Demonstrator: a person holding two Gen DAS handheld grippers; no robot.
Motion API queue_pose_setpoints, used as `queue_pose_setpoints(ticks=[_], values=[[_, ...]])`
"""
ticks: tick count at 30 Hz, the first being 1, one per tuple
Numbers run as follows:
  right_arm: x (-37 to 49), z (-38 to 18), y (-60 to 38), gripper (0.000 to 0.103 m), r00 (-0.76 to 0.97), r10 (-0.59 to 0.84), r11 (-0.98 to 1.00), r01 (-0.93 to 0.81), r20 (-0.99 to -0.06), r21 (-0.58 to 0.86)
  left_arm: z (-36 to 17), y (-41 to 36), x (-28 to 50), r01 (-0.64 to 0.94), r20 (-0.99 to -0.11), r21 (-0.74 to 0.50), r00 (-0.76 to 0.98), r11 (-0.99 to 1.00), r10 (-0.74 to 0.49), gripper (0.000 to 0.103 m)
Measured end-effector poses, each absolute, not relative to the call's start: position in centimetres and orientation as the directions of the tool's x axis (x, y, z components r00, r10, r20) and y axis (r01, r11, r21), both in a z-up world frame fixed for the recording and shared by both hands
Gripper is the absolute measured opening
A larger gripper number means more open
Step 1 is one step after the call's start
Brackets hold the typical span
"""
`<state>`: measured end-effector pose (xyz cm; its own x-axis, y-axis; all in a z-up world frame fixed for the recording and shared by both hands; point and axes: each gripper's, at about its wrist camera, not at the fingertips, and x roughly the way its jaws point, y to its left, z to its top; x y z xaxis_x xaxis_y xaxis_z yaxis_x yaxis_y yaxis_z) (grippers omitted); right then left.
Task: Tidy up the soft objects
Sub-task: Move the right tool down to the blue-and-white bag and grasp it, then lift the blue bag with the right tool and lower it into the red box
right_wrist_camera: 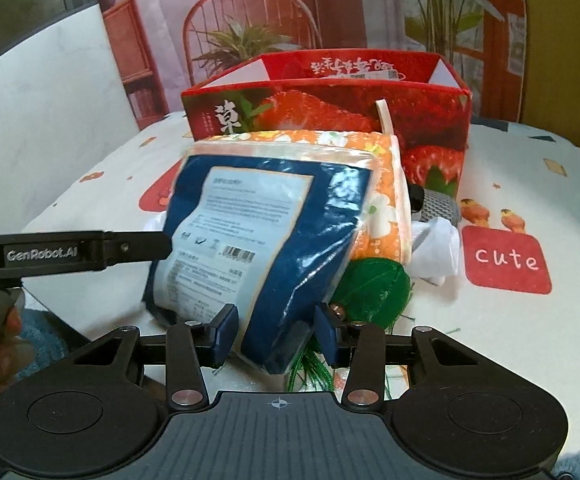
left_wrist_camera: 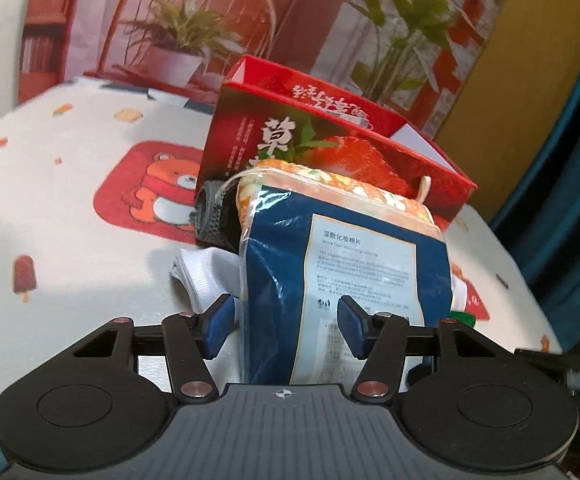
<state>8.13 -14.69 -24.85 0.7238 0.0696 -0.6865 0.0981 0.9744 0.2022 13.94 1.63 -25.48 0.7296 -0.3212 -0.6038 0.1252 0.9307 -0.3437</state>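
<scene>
A blue plastic pack of cotton pads (left_wrist_camera: 330,264) (right_wrist_camera: 257,236) with a pale label is tilted up off the table, leaning on an orange floral pouch (left_wrist_camera: 354,192) (right_wrist_camera: 382,184). My left gripper (left_wrist_camera: 285,326) has its jaws on either side of the pack's lower part, with gaps showing at the pads. My right gripper (right_wrist_camera: 273,332) holds the pack's lower corner between its jaws. A white cloth (left_wrist_camera: 205,276) (right_wrist_camera: 438,248), a grey knitted item (left_wrist_camera: 209,212) (right_wrist_camera: 438,202) and a green fringed soft thing (right_wrist_camera: 374,292) lie around the pouch.
A red open strawberry box (left_wrist_camera: 330,148) (right_wrist_camera: 330,100) stands behind the pile on a white cartoon tablecloth (left_wrist_camera: 69,200) (right_wrist_camera: 530,320). The left gripper's black arm (right_wrist_camera: 69,254) reaches in from the left. A blue curtain (left_wrist_camera: 570,160) hangs right.
</scene>
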Motion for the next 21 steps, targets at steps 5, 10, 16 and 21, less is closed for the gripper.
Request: queue_pose_setpoints(ticks=[5, 10, 16, 21], values=[[8.3, -25.1, -14.7, 0.040, 0.734, 0.071, 0.975, 0.093, -0.676, 0.203, -26.5, 1.6, 14.3, 0.132, -0.634, -0.381, 0.683, 0.915, -0.362, 0.060], [8.6, -25.3, -14.6, 0.040, 0.735, 0.073, 0.974, 0.092, -0.674, 0.205, -27.3, 1.4, 14.4, 0.156, -0.644, -0.409, 0.649, 0.899, -0.405, 0.060], [8.7, -25.4, -14.5, 0.040, 0.739, 0.077, 0.975, 0.085, -0.669, 0.206, -28.1, 1.9, 14.8, 0.138, -0.642, -0.459, 0.632, 0.878, -0.435, 0.060], [8.9, -25.6, -14.2, 0.040, 0.745, 0.083, 0.976, 0.075, -0.662, 0.207, -28.2, 1.8, 14.5, 0.151, -0.637, -0.452, 0.635, 0.879, -0.437, 0.053]])
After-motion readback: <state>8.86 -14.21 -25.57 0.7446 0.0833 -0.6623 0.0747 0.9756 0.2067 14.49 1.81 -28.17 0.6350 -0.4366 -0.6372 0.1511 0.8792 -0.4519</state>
